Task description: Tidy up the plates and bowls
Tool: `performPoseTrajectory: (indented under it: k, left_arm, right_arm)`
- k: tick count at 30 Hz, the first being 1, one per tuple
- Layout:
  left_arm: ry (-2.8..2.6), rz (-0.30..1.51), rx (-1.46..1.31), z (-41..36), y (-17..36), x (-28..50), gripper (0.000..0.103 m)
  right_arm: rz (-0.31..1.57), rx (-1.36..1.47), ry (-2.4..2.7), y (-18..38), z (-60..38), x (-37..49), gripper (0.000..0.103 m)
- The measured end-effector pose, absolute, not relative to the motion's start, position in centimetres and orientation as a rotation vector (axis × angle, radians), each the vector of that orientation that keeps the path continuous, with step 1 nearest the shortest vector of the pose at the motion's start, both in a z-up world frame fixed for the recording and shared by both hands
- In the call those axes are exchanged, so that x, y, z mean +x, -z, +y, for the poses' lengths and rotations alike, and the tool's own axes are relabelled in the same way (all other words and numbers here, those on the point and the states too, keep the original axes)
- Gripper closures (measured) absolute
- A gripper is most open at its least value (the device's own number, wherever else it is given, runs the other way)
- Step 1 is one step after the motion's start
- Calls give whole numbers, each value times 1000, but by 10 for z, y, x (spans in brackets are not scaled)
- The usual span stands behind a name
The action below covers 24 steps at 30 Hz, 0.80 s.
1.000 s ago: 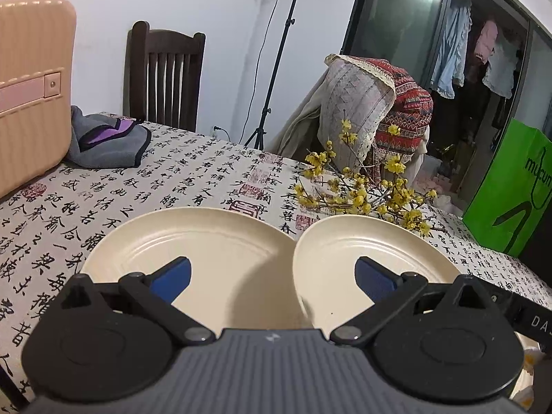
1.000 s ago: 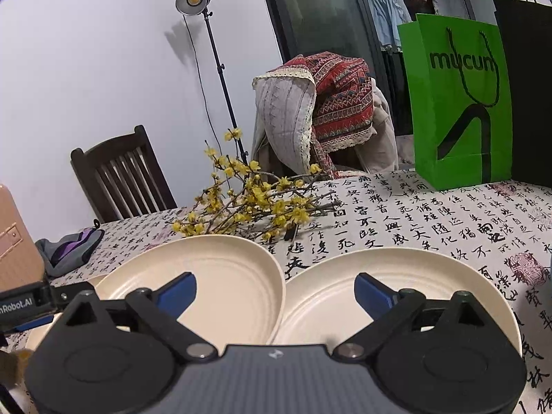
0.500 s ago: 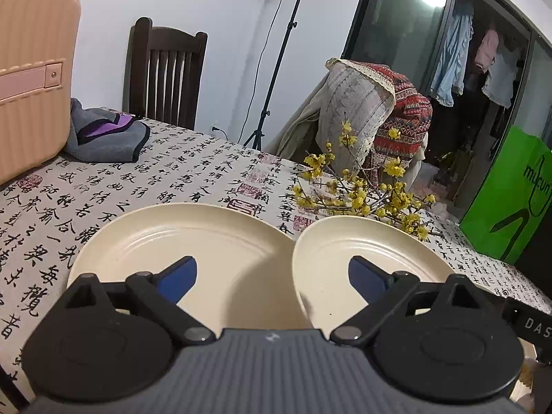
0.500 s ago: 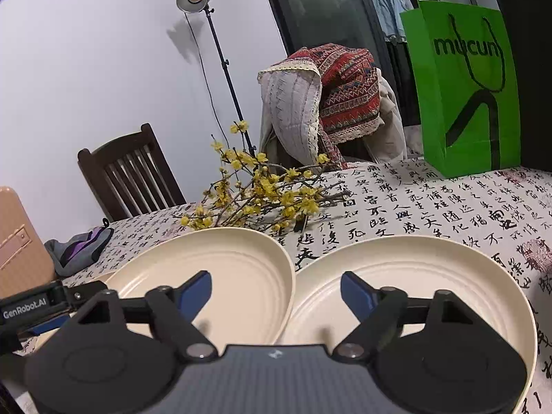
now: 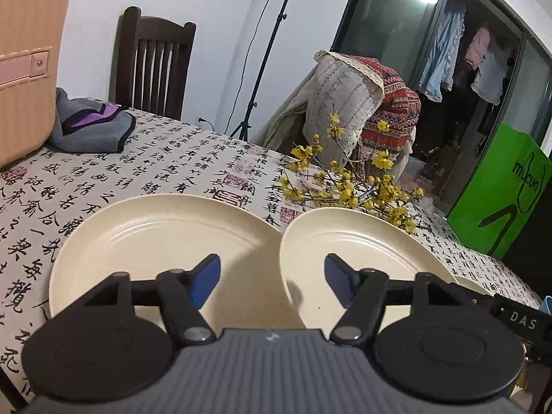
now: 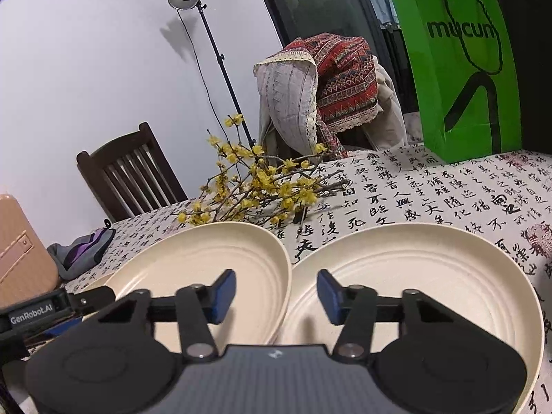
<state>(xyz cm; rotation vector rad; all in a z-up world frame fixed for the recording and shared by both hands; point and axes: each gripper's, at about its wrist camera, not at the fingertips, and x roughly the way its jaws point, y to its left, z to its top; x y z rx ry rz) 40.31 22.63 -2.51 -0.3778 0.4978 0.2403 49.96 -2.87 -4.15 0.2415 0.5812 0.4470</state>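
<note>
Three cream plates lie in a row on the calligraphy tablecloth. In the left wrist view I see the left plate and the middle plate side by side, rims touching. My left gripper is open and empty above their near rims. In the right wrist view the middle plate and the right plate lie side by side. My right gripper is open and empty above the gap between them. The left gripper's body shows at the left edge.
A yellow flowering branch lies behind the plates. A pink suitcase and grey-purple cloth sit at the far left. A green paper bag stands at the far right. Chairs and a light stand stand behind the table.
Both grippers' fingers have closed in somewhat but remain open. Both cameras moved slightly nearer the plates. The plates have not moved.
</note>
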Motion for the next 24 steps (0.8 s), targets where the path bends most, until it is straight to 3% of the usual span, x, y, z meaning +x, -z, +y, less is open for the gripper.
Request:
performPoseTrajectory:
  k: [8, 12, 19, 24]
  left_arm:
    - [-212, 522, -385, 226, 28, 407, 56]
    - [-206, 530, -387, 226, 30, 408, 60]
    - [-193, 519, -362, 221, 30, 408, 76]
    - [-187, 513, -338, 217, 30, 408, 82]
  right_arm:
    - [608, 262, -456, 45, -30, 502, 69]
    - [621, 270, -466, 46, -30, 503, 79]
    - [622, 264, -461, 47, -29, 503, 87]
    - [629, 259, -452, 48, -29, 505, 92]
